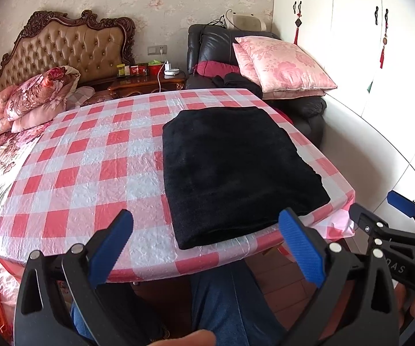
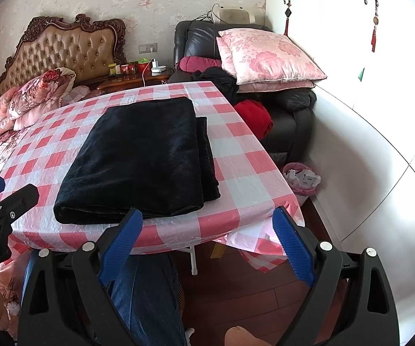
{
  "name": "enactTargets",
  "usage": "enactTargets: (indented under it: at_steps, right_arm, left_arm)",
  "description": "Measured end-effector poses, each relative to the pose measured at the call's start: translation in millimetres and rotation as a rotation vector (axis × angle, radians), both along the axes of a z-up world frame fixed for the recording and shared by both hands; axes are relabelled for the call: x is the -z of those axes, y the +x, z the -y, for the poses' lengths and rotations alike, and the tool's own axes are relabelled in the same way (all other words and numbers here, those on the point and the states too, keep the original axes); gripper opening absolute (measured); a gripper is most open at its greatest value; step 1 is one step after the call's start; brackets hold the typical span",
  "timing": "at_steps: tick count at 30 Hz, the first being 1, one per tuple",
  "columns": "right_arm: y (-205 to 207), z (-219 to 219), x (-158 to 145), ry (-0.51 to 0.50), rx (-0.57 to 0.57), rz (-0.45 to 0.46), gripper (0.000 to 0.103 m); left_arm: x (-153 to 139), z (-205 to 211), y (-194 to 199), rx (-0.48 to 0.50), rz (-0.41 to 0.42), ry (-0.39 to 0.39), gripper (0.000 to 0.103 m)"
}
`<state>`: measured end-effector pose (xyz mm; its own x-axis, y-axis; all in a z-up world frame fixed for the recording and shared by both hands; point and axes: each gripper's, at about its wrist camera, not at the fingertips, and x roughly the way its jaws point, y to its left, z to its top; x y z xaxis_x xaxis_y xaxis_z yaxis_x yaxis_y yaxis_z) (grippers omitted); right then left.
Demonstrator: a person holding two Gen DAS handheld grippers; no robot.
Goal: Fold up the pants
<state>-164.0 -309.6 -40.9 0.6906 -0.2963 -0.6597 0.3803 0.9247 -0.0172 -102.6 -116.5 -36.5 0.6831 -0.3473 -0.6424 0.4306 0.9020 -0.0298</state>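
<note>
Nearest the viewer, the left hand-held gripper and the right hand-held gripper both hang just short of the tabletop's near edge, blue pads spread wide, empty. Below them are a person's knees in blue jeans. On the red-and-white checked tabletop, close to that near edge, the black pants lie folded into a flat rectangle. Beyond the tabletop stand a dark armchair stacked with pink pillows, and a bed's tufted headboard.
</note>
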Motion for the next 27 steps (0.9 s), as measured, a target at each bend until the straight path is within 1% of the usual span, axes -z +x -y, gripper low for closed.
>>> enactTargets:
  at_steps: [20,27]
  right_arm:
    - [-2.1,1.7,0.5,0.005,0.007,-0.001,0.088]
    - [-6.1,6.1,5.0,0.008,0.026,-0.005,0.088]
  left_arm:
    - [4.5,3.2,-2.6,0.029,-0.018,-0.014,0.101]
    - [2.8,7.5,-7.7,0.048,0.027,-0.018,0.101]
